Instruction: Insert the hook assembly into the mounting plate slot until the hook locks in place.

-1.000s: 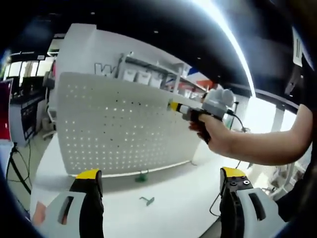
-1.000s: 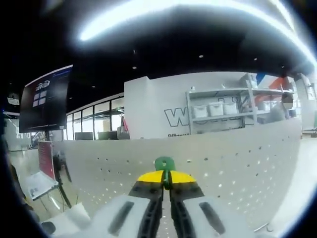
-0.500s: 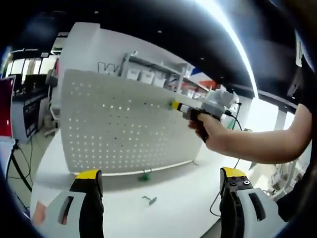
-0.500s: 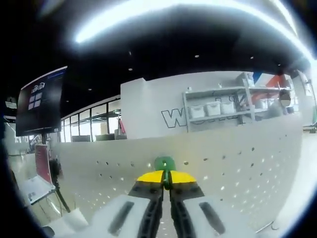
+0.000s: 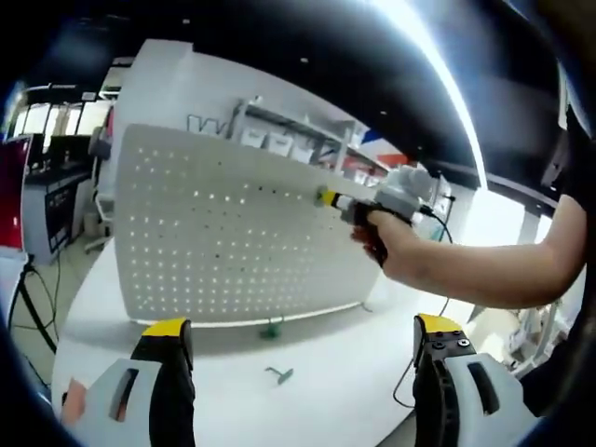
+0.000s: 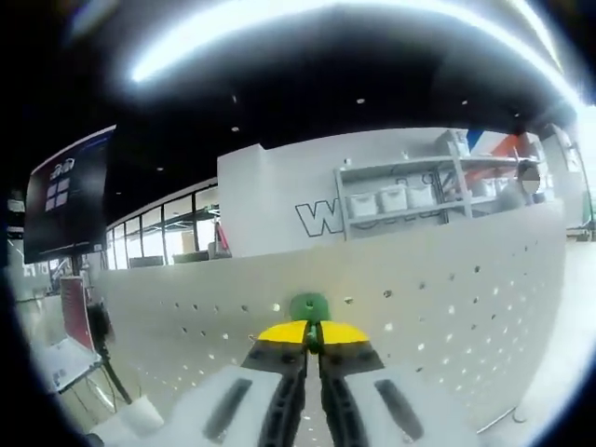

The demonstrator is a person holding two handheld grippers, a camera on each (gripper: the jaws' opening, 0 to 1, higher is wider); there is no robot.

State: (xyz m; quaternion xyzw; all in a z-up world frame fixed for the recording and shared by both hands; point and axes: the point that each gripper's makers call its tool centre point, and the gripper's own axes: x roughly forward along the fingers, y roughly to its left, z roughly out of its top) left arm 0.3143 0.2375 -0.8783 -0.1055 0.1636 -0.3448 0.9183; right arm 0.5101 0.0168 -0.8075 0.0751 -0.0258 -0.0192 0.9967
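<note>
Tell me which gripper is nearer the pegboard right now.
Right. The right gripper holds the green hook up by the pegboard; the left gripper hangs back over the table.

Green hook, white dotted pegboard

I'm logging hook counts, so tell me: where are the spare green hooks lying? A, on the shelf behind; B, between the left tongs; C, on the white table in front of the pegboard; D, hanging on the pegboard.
C: in the left gripper view two green hooks lie on the white table before the pegboard, apart from the open left tongs.
</note>
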